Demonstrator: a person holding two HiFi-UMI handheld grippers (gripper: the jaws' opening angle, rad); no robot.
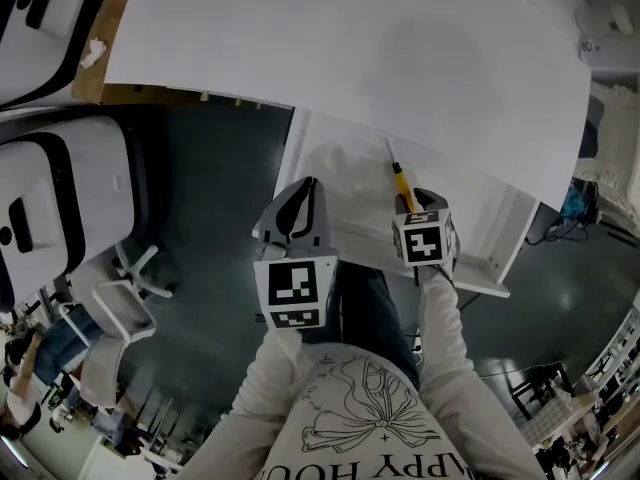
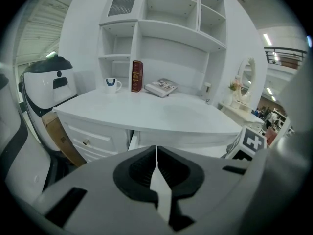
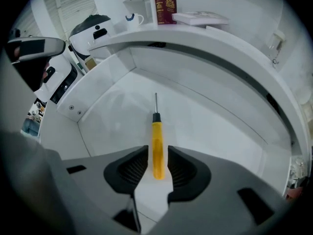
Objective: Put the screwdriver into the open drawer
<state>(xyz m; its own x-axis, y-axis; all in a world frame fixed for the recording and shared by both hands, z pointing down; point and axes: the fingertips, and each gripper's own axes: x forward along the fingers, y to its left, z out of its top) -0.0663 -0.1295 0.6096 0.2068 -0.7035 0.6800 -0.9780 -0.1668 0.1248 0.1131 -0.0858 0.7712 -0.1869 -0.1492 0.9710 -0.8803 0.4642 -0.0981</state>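
Observation:
The screwdriver (image 1: 401, 181), with a yellow handle and thin metal shaft, lies inside the open white drawer (image 1: 340, 178), its tip pointing toward the desk. In the right gripper view the screwdriver (image 3: 156, 146) lies on the drawer floor (image 3: 205, 126) with its handle end between the jaws. My right gripper (image 3: 157, 163) is open, a narrow gap showing on each side of the handle. In the head view the right gripper (image 1: 412, 206) points steeply down over the drawer. My left gripper (image 1: 300, 193) hovers at the drawer's left front, shut with nothing in it (image 2: 156, 165).
The white desk top (image 1: 350, 48) overhangs the drawer's back. On the desk stand a mug (image 2: 112, 85), a red book (image 2: 137, 76) and a flat book (image 2: 161, 87) under a shelf unit. A white machine (image 1: 60, 218) and a cardboard box (image 2: 58, 136) stand to the left.

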